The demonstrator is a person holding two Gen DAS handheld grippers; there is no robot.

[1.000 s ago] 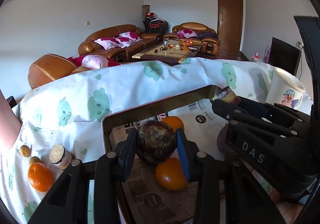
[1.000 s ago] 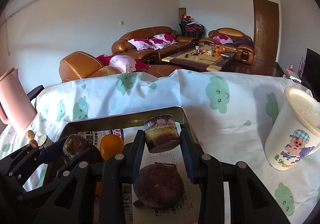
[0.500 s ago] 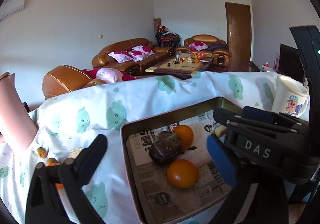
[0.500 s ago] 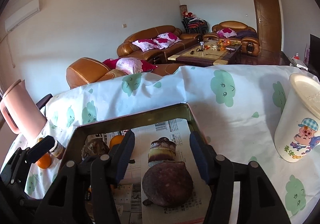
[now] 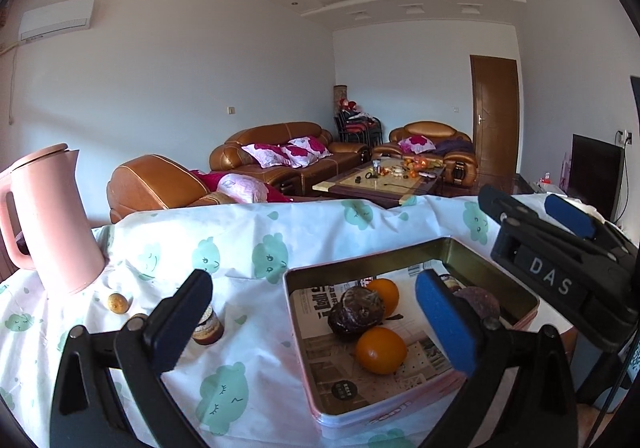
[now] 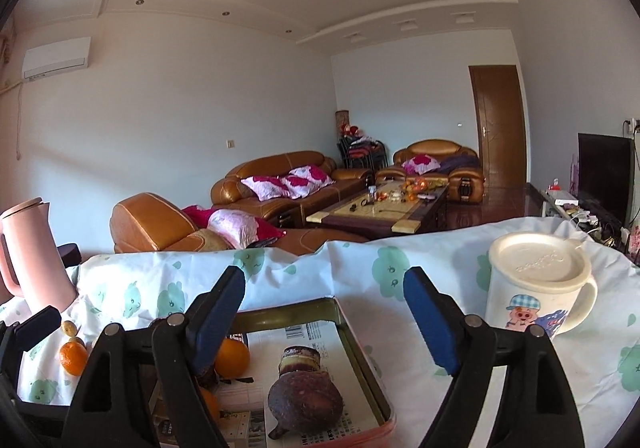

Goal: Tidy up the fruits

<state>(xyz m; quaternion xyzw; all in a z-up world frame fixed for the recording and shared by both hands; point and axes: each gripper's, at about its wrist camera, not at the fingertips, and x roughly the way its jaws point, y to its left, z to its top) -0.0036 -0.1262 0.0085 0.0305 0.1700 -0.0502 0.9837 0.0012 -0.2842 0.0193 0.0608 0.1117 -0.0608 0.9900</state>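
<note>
A rectangular tin tray (image 5: 362,270) (image 6: 362,352) lined with newspaper sits on the cloth-covered table. In it lie a dark wrinkled fruit (image 5: 357,311), two oranges (image 5: 381,344) (image 5: 385,290), a large dark round fruit (image 6: 306,402) and a cut dark cylinder piece (image 6: 299,358). My left gripper (image 5: 316,322) is open and empty, raised above the tray's left side. My right gripper (image 6: 326,318) is open and empty, raised above the tray's far edge; it shows in the left wrist view (image 5: 558,244). Left of the tray stand a small cut piece (image 5: 207,330), a small yellowish fruit (image 5: 117,303) and an orange (image 6: 73,358).
A pink kettle (image 5: 48,220) stands at the table's left. A white lidded cartoon mug (image 6: 534,290) stands right of the tray. The table carries a white cloth with green prints (image 5: 240,380). Sofas and a coffee table lie beyond.
Both grippers opened, let go of the dark fruit and the cut piece into the tray, then lifted up and back. The views now tilt higher.
</note>
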